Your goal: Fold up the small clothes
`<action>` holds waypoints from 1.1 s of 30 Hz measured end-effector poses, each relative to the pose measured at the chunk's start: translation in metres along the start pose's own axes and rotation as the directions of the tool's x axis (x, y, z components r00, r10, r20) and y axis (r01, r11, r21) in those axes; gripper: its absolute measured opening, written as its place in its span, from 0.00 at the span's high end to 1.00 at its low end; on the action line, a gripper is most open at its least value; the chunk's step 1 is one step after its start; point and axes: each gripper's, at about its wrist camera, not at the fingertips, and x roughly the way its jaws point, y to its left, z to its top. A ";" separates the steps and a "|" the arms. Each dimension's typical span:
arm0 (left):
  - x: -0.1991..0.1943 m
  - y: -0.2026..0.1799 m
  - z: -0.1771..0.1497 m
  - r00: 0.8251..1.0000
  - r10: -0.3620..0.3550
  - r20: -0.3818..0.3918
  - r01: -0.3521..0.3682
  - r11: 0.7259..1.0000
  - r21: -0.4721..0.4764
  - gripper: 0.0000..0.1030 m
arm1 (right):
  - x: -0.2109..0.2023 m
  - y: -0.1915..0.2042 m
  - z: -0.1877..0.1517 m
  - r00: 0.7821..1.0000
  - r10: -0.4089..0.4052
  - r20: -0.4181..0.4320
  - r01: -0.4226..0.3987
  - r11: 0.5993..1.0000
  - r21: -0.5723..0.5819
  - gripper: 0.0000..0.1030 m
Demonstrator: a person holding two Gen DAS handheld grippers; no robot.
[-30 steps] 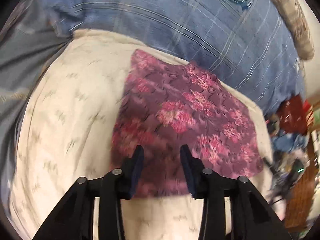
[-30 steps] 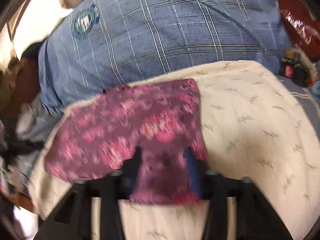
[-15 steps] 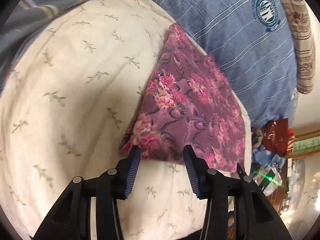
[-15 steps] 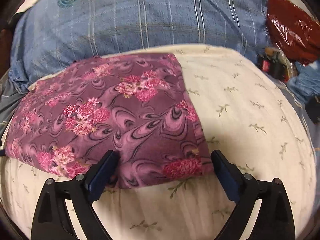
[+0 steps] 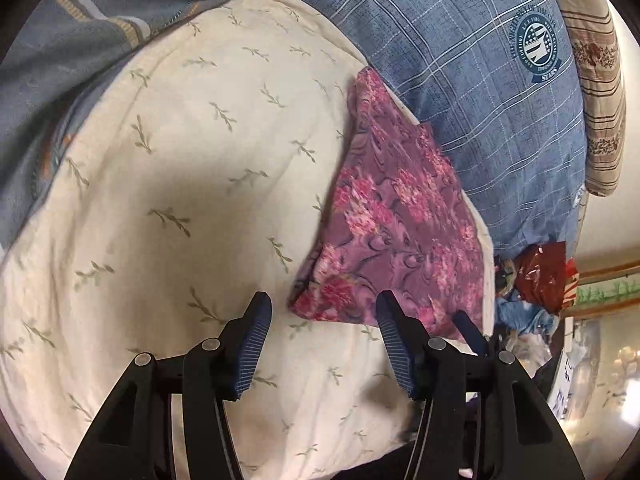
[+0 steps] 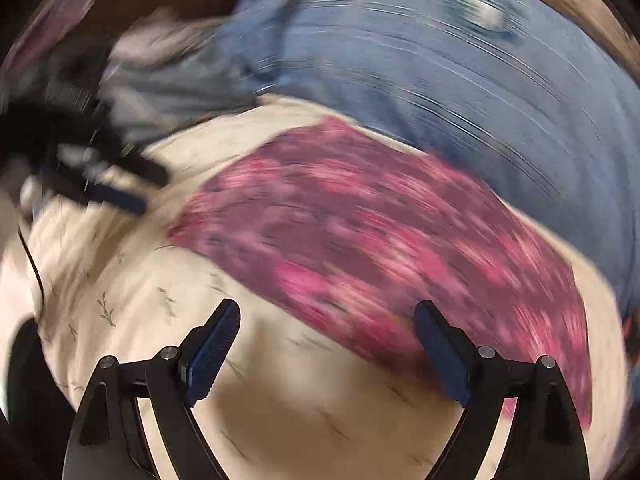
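A folded purple cloth with pink flowers (image 5: 400,232) lies flat on a cream leaf-print pillow (image 5: 180,200), near its right edge. My left gripper (image 5: 324,340) hovers just short of the cloth's near corner; its jaws are opening and only pillow shows between them. The right wrist view is smeared by motion. There the cloth (image 6: 380,248) spreads ahead and to the right. My right gripper (image 6: 326,344) stands wide open over bare pillow (image 6: 280,400), its right finger (image 6: 440,356) at the cloth's near edge. The left gripper (image 6: 100,188) shows blurred at the far left.
A blue plaid cushion with a round badge (image 5: 536,48) lies behind the pillow, and a brown striped cloth (image 5: 596,80) beyond it. Grey-blue fabric (image 5: 60,60) sits at the left. A red bag (image 5: 544,276) and clutter lie off the right edge. A black cable (image 6: 28,256) hangs left.
The right gripper let go of the cloth, opened wide and swung away fast, rolling as it went. The left gripper drew back off the cloth, which now lies ahead to its right.
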 end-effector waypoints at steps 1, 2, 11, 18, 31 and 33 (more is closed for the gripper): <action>-0.002 0.001 0.004 1.000 0.011 0.002 -0.011 1.000 0.002 0.48 | 0.007 0.008 0.004 1.000 -0.009 -0.003 0.008 0.999 -0.034 0.13; -0.004 0.001 0.007 1.000 0.014 0.003 -0.014 1.000 0.002 0.48 | 0.015 0.018 0.009 0.999 -0.031 -0.004 0.031 0.997 -0.072 0.13; 0.001 0.003 0.058 1.000 -0.007 -0.015 0.006 0.998 -0.062 0.43 | 0.045 0.036 0.033 0.968 -0.230 0.104 0.242 0.962 -0.126 0.54; 0.064 -0.035 0.118 0.993 -0.063 -0.102 0.058 0.997 -0.056 0.35 | 0.033 0.006 0.035 0.986 -0.089 0.142 0.093 0.995 -0.022 0.90; 0.102 -0.117 0.131 0.997 0.060 -0.051 -0.054 0.992 0.113 0.86 | 0.009 -0.040 0.020 0.969 0.050 0.242 -0.096 0.978 0.186 0.90; 0.096 -0.139 0.124 0.997 0.065 -0.030 -0.060 0.988 0.142 0.86 | 0.002 -0.054 0.015 0.963 0.066 0.260 -0.131 0.961 0.245 0.90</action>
